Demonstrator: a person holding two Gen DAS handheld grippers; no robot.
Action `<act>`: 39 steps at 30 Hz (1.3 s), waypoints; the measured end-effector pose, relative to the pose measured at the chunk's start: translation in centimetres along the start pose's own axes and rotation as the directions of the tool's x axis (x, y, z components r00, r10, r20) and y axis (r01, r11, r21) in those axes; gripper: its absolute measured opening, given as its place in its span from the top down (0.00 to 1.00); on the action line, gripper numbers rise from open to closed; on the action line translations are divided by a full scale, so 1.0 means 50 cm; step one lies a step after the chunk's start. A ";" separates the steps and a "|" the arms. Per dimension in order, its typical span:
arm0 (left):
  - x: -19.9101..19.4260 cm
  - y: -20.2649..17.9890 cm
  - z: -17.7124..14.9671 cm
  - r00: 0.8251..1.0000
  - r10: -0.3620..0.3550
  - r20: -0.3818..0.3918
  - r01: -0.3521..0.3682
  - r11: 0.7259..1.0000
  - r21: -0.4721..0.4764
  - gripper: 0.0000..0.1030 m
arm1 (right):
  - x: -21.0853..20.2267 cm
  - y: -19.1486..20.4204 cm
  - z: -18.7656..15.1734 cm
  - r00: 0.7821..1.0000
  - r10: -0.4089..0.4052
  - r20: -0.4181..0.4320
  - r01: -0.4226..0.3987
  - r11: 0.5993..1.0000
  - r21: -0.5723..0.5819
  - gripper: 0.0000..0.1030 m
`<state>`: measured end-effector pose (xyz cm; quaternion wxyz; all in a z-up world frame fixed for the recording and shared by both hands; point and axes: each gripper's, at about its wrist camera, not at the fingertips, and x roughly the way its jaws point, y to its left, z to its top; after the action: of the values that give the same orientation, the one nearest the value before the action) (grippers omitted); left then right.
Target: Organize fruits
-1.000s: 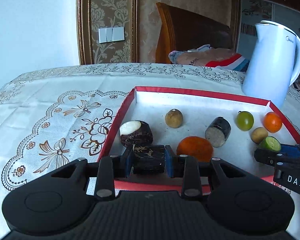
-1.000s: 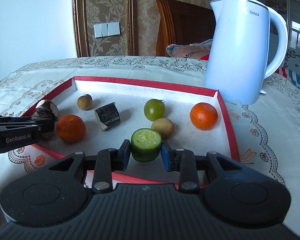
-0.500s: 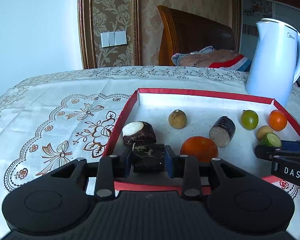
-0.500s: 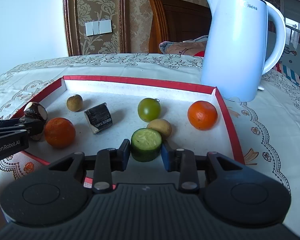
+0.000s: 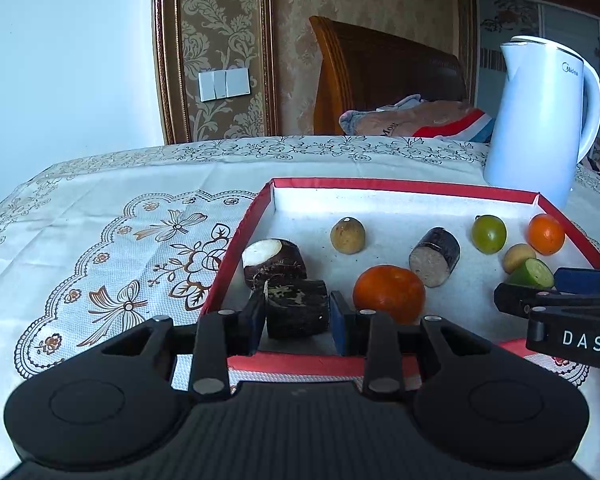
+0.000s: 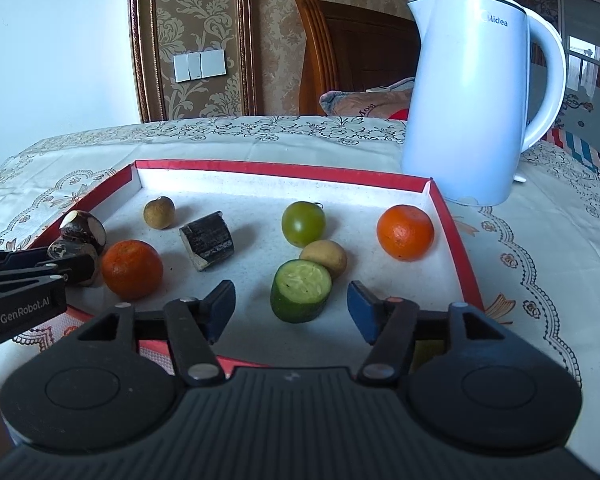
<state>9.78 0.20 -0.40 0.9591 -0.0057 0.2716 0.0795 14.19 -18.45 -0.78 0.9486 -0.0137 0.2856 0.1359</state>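
A red-rimmed white tray (image 5: 400,186) (image 6: 284,168) holds several fruits. My left gripper (image 5: 296,314) is shut on a dark sugarcane piece (image 5: 296,312) just inside the tray's near-left corner, next to a cut dark root (image 5: 274,260). My right gripper (image 6: 292,310) is open, its pads apart on either side of a cucumber piece (image 6: 300,290) that rests on the tray floor. Two oranges (image 6: 132,268) (image 6: 405,232), a green tomato (image 6: 303,223), another sugarcane piece (image 6: 208,240), a longan (image 6: 159,213) and a small potato (image 6: 326,257) lie in the tray.
A white electric kettle (image 6: 468,96) stands on the patterned tablecloth (image 5: 100,240) right behind the tray's far-right corner. A wooden chair (image 5: 380,80) with folded cloth (image 5: 416,118) stands beyond the table's far edge.
My right gripper has opened and let go of the cucumber piece, which now rests in the tray. My left gripper stays shut on the sugarcane piece.
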 end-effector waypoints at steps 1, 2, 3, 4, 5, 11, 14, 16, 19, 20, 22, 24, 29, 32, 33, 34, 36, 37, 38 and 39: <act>-0.001 0.000 0.000 1.000 0.000 0.000 0.000 1.000 0.000 0.68 | -0.002 0.000 0.000 1.000 0.001 0.003 -0.001 1.000 0.001 0.37; -0.001 0.000 0.000 1.000 0.000 0.000 0.000 1.000 -0.001 0.68 | -0.004 0.000 0.000 1.000 0.001 0.006 -0.001 1.000 0.002 0.37; -0.001 0.000 0.000 1.000 0.001 0.000 -0.001 1.000 -0.002 0.68 | -0.005 0.001 0.000 1.000 0.002 0.007 -0.002 1.000 0.003 0.36; -0.002 0.000 0.000 1.000 0.001 0.001 -0.001 1.000 -0.002 0.68 | -0.006 0.001 0.000 1.000 0.002 0.008 -0.002 1.000 0.006 0.32; -0.004 -0.001 -0.001 1.000 0.001 0.003 -0.001 1.000 -0.001 0.68 | -0.008 0.000 -0.001 1.000 0.001 0.012 -0.001 1.000 0.011 0.30; -0.035 -0.004 -0.002 0.997 0.021 0.068 -0.021 1.000 0.000 0.47 | -0.034 -0.005 -0.003 0.999 -0.001 0.052 0.000 0.999 0.034 0.17; -0.053 -0.006 -0.002 0.994 0.029 0.105 -0.030 1.000 0.004 0.46 | -0.048 -0.007 -0.006 0.998 -0.003 0.068 0.000 0.999 0.040 0.14; -0.060 -0.008 -0.004 0.994 0.033 0.104 -0.034 0.999 0.007 0.46 | -0.058 -0.010 -0.011 0.997 -0.002 0.076 -0.003 0.998 0.055 0.09; -0.072 -0.008 -0.012 0.996 0.032 0.088 -0.033 0.999 0.007 0.46 | -0.073 -0.014 -0.019 0.996 0.009 0.088 -0.016 0.997 0.070 0.08; -0.075 -0.008 -0.015 0.996 0.030 0.080 -0.031 1.000 0.005 0.46 | -0.079 -0.015 -0.022 0.996 0.010 0.093 -0.017 0.997 0.075 0.06; -0.082 -0.008 -0.022 0.998 0.026 0.066 -0.026 1.000 0.006 0.46 | -0.091 -0.017 -0.028 0.994 0.008 0.107 -0.016 0.997 0.077 0.03; -0.089 -0.009 -0.030 0.998 0.018 0.058 -0.018 1.000 0.012 0.46 | -0.100 -0.014 -0.033 0.993 0.001 0.120 -0.009 0.998 0.068 0.03; -0.100 -0.008 -0.037 0.998 0.011 0.056 -0.011 1.000 0.002 0.38 | -0.112 -0.012 -0.043 0.992 -0.006 0.123 -0.003 0.998 0.068 0.00; -0.102 -0.009 -0.037 0.998 0.011 0.061 -0.011 1.000 0.004 0.38 | -0.121 -0.015 -0.049 0.991 -0.017 0.134 0.006 0.997 0.082 0.00; -0.104 -0.010 -0.038 0.998 0.009 0.060 -0.009 1.000 0.005 0.38 | -0.126 -0.017 -0.051 0.990 -0.021 0.139 0.009 0.996 0.087 0.00; -0.106 -0.010 -0.040 0.998 0.006 0.059 -0.006 1.000 0.004 0.38 | -0.131 -0.020 -0.054 0.989 -0.021 0.144 0.008 0.995 0.095 0.00; -0.112 -0.010 -0.044 0.998 -0.006 0.058 0.006 1.000 0.001 0.38 | -0.139 -0.023 -0.059 0.989 -0.014 0.148 -0.003 0.994 0.109 0.00; -0.115 -0.010 -0.045 0.998 -0.011 0.059 0.011 1.000 0.001 0.38 | -0.143 -0.024 -0.061 0.989 -0.009 0.150 -0.009 0.994 0.113 0.00; -0.117 -0.011 -0.046 0.998 -0.014 0.060 0.014 1.000 0.002 0.38 | -0.147 -0.024 -0.064 0.988 -0.009 0.155 -0.009 0.993 0.115 0.00; -0.119 -0.012 -0.047 0.998 -0.014 0.064 0.014 1.000 0.003 0.38 | -0.150 -0.022 -0.066 0.987 -0.012 0.158 -0.006 0.994 0.113 0.00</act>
<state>3.65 -1.41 0.70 0.9678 -0.0037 0.2410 0.0725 6.73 -21.74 0.51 0.9677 0.0506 0.2165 0.1185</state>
